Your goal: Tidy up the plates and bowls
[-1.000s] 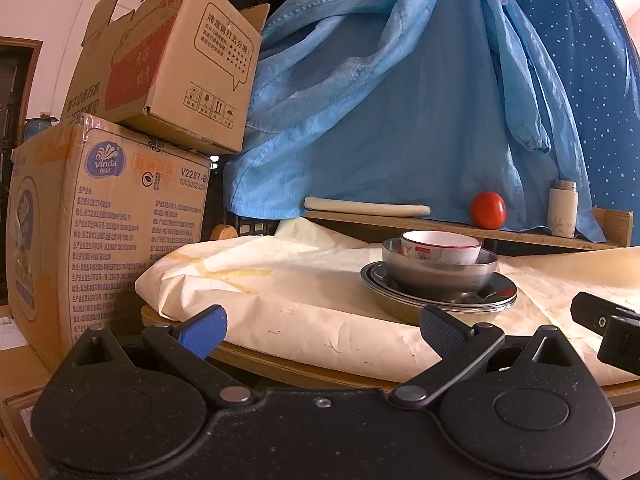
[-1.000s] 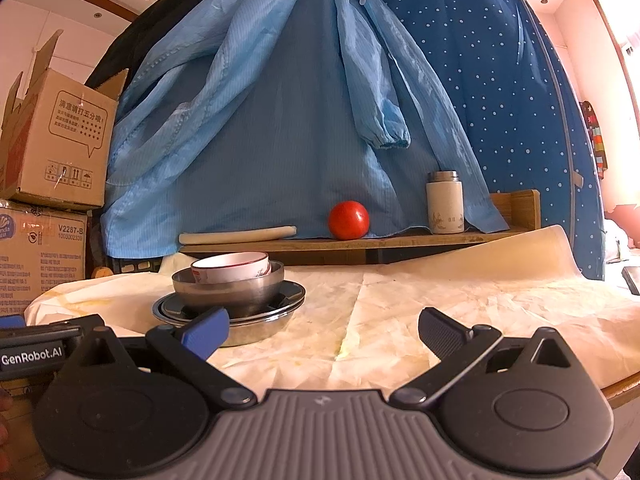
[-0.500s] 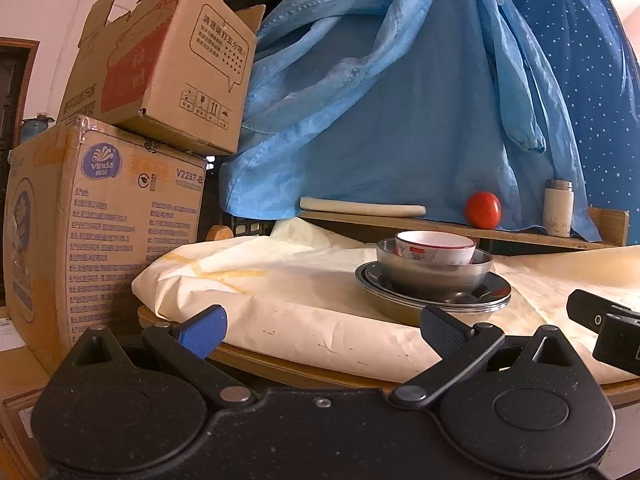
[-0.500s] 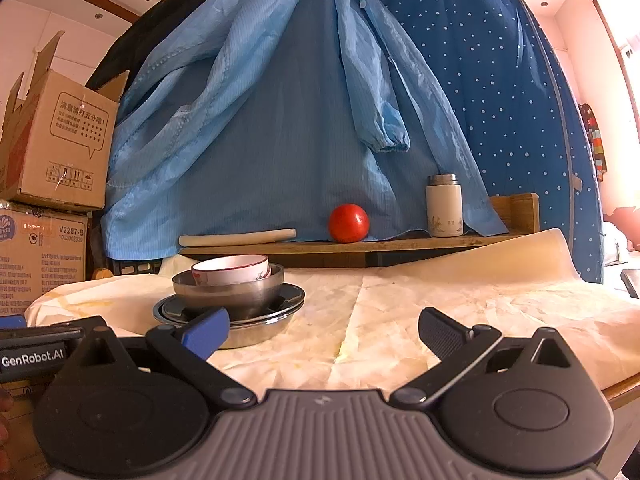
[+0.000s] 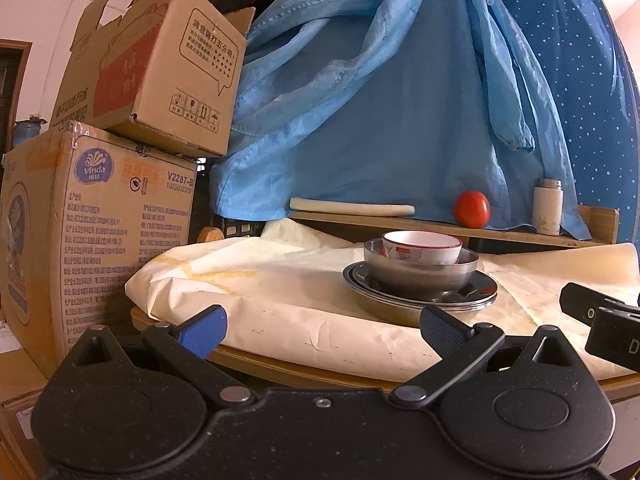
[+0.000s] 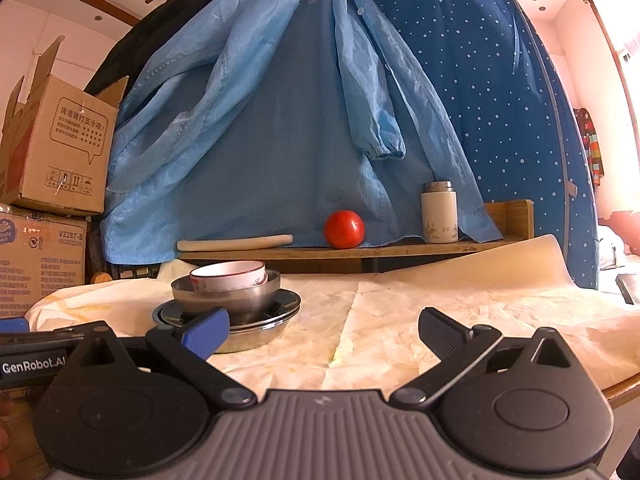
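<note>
The dishes are already in one pile on the paper-covered tabletop [image 6: 400,312]: a white bowl [image 6: 229,276] sits inside a steel bowl [image 6: 226,298], and this one stands on the steel plates [image 6: 256,320]. The pile is on the left part of the tabletop, well in front of the shelf with the tomato [image 6: 344,229] and the flask [image 6: 438,212].

Both claws are wide and hold nothing. The left claw [image 5: 322,324] is low at the near edge, and the pile is ahead of it, a little to the right. The right claw [image 6: 322,330] has the pile ahead on its left.

The work seems nearly finished, so the step is probably only a retreat or a small correction. If the pile must be moved, I think it is better to take the plates at the rim with both claws, from two sides, and keep them level, because the white bowl lies a little tilted and can slide. The wrinkled paper may catch the bottom plate, so lift, do not push.
</note>
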{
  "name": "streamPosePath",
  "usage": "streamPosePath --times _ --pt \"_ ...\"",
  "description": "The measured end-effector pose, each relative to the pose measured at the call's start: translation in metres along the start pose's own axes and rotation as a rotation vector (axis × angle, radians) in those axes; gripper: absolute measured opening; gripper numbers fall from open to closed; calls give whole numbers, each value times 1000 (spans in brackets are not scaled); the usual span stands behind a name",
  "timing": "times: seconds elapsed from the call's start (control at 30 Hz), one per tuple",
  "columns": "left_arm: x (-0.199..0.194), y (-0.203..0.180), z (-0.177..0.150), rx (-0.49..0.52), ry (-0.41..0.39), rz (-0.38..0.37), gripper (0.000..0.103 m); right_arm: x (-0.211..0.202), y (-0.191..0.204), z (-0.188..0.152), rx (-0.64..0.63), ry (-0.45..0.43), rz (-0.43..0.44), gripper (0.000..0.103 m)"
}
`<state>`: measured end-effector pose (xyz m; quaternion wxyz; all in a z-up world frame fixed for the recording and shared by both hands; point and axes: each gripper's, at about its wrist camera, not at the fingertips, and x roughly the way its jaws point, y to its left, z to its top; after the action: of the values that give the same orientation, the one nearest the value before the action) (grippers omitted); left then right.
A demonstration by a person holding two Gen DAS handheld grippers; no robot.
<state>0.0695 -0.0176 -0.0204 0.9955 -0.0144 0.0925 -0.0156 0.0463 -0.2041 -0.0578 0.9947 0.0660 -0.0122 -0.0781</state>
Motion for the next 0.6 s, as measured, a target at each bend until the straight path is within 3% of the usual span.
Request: streamPosePath --times 0.6 --pt "-7 -2 1 -1 -9 -1 102 -6 -1 3 2 -10 4 103"
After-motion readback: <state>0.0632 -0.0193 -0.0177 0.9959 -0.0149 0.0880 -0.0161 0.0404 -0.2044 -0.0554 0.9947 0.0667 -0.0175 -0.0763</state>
